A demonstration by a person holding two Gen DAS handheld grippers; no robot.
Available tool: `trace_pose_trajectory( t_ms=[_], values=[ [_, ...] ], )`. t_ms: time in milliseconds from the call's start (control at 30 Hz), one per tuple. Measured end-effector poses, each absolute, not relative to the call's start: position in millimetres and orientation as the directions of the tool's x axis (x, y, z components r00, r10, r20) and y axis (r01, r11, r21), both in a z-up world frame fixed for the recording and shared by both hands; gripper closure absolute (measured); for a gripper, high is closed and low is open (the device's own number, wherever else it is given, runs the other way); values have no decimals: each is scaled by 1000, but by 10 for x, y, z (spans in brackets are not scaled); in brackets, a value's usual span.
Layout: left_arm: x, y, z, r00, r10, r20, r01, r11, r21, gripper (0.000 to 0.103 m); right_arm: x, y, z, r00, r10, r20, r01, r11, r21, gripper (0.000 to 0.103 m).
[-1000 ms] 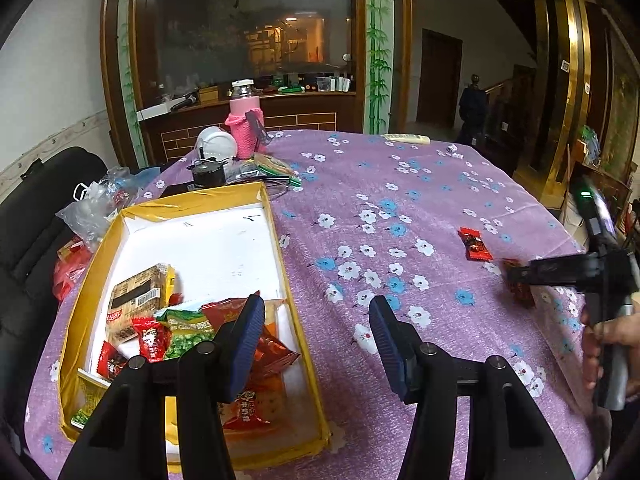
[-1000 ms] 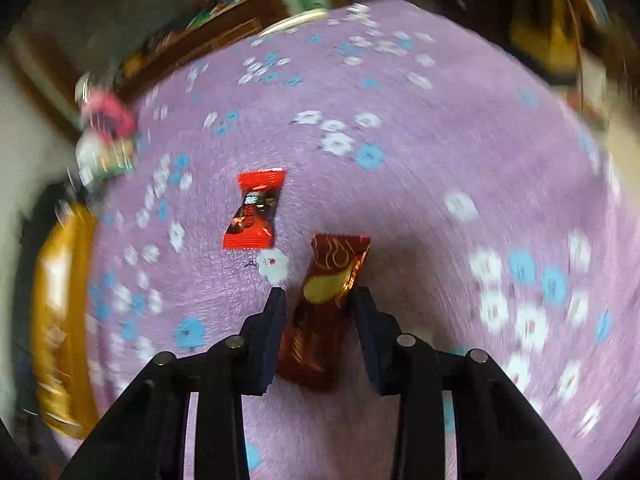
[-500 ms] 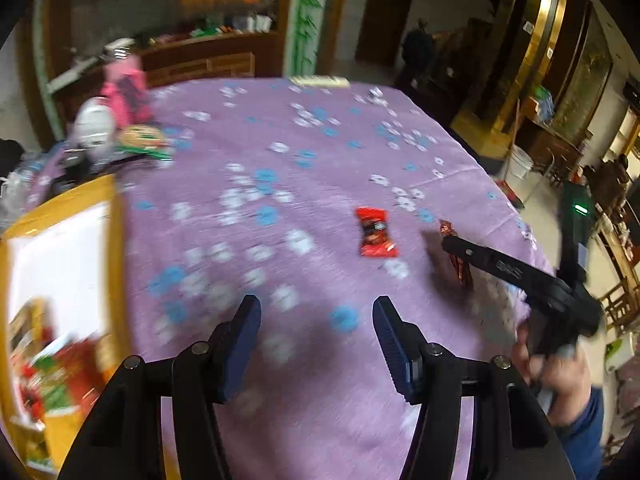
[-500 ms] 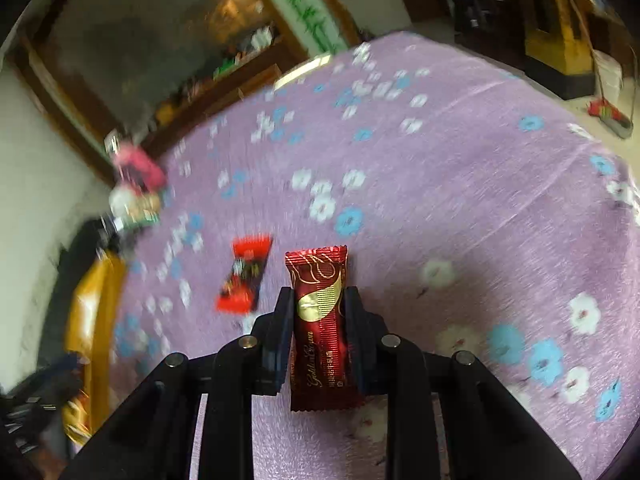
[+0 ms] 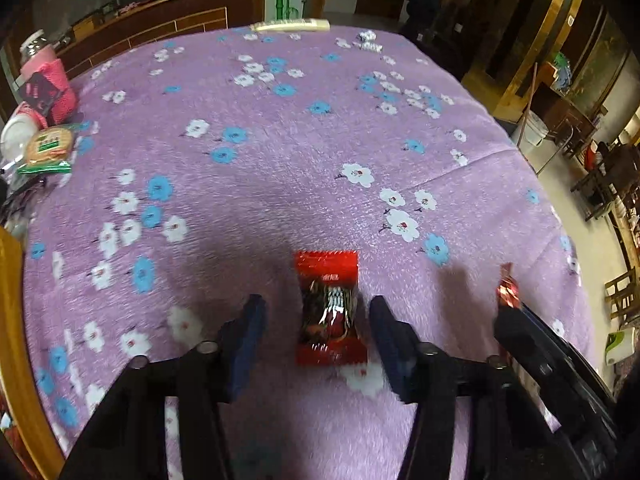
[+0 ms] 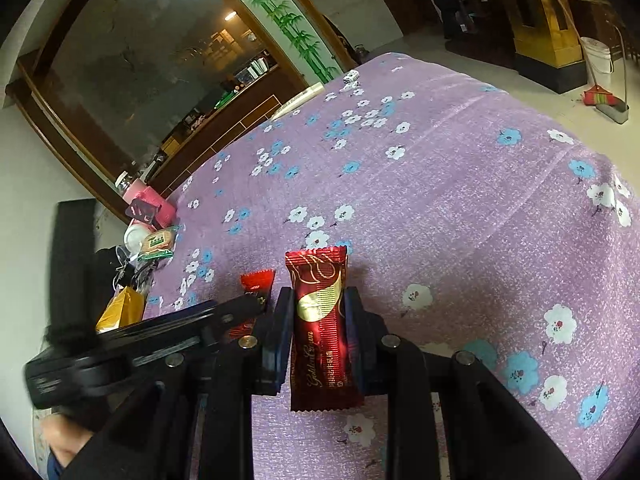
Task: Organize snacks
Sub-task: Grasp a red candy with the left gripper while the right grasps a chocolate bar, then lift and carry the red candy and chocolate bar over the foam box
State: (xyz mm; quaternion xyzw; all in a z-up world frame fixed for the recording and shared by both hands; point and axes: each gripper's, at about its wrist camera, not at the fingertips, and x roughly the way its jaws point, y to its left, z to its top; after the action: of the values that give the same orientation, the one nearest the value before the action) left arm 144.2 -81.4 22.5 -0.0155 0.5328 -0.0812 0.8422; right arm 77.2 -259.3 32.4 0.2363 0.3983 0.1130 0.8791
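A bright red candy packet (image 5: pixel 329 308) lies flat on the purple flowered tablecloth (image 5: pixel 280 140). My left gripper (image 5: pixel 318 334) is open, its fingers either side of the packet and apart from it. My right gripper (image 6: pixel 318 332) is shut on a dark red and gold wafer bar (image 6: pixel 322 328), held above the cloth. The bar's tip (image 5: pixel 507 290) shows at the right of the left wrist view. The red packet (image 6: pixel 256 286) also shows in the right wrist view, partly hidden by the left gripper (image 6: pixel 256 304).
The yellow snack box edge (image 5: pixel 16 340) runs along the left; its corner (image 6: pixel 122 310) shows in the right wrist view. A pink bottle (image 5: pixel 44 80), a white cup and a biscuit pack (image 5: pixel 48 148) stand far left. The table edge drops off at right.
My left gripper has swung from the box across the table and down over the red packet. My right gripper has closed on the wafer bar and lifted it.
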Motion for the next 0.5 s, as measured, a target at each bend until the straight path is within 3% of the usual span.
trace_pose_trajectory(
  t_ms=[67, 133, 500],
  values=[
    [1477, -827, 189, 433, -141, -890, 115, 988, -101, 58, 758, -2597, 322, 657, 385, -648, -11, 864, 503, 79],
    [1455, -839, 185, 453, -118, -884, 124, 990, -68, 71, 756, -2601, 317, 654, 388, -650, -13, 864, 503, 79],
    [847, -341, 184, 499, -56, -865, 103, 995, -5, 72, 734, -2351, 338, 614, 426, -664, -122, 883, 453, 79]
  ],
)
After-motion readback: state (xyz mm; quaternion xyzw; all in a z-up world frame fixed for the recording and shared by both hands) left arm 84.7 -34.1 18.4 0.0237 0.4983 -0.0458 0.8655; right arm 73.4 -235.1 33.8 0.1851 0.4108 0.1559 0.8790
